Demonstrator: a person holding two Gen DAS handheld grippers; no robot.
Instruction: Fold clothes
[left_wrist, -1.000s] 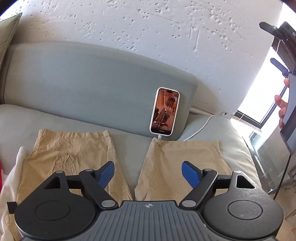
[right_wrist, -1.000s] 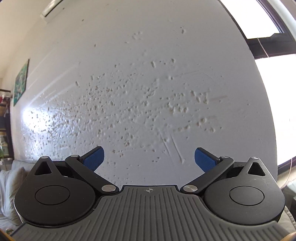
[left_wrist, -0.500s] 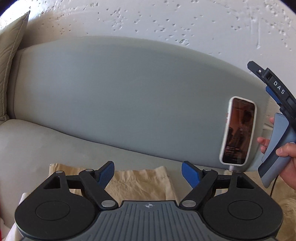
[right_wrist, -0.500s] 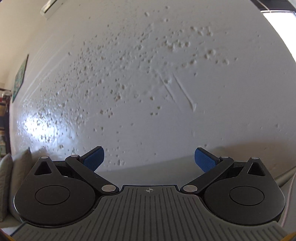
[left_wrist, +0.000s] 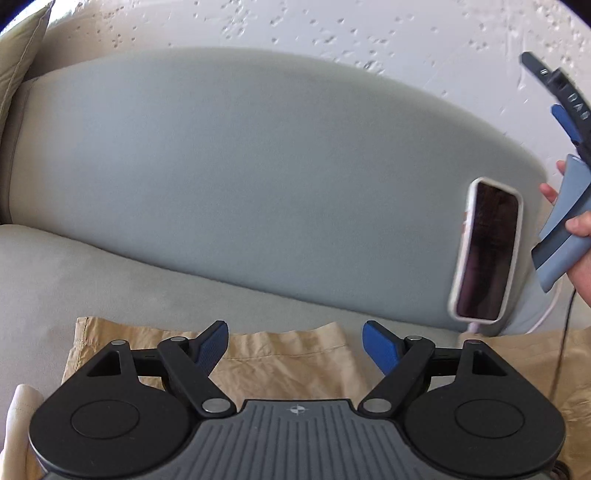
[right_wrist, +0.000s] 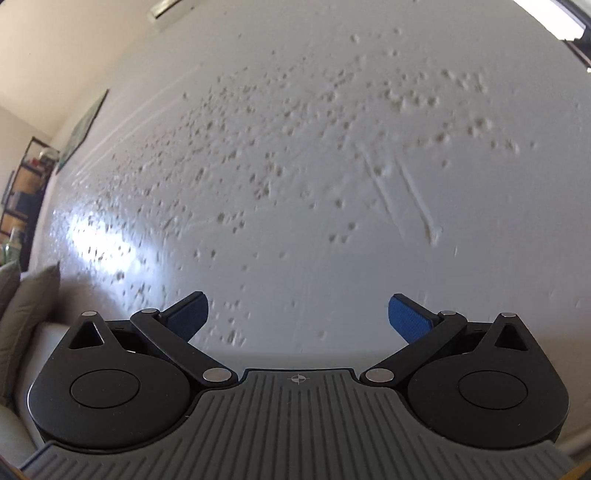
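Left tongs (left_wrist: 295, 343) spread wide, nothing between the blue pads, poised just above the tan trousers (left_wrist: 288, 354) that lie flat on the grey sofa (left_wrist: 229, 177), one leg at six o'clock, the other at four. A phone (left_wrist: 487, 254) leans on the backrest at three o'clock, white cable (left_wrist: 543, 314) trailing below it. A hand (left_wrist: 580, 240) grips the other tool's handle at the right edge. Right tongs (right_wrist: 297, 314) also wide and empty, tilted up at the pitted white wall (right_wrist: 314, 166), cushions (right_wrist: 26, 310) at nine o'clock
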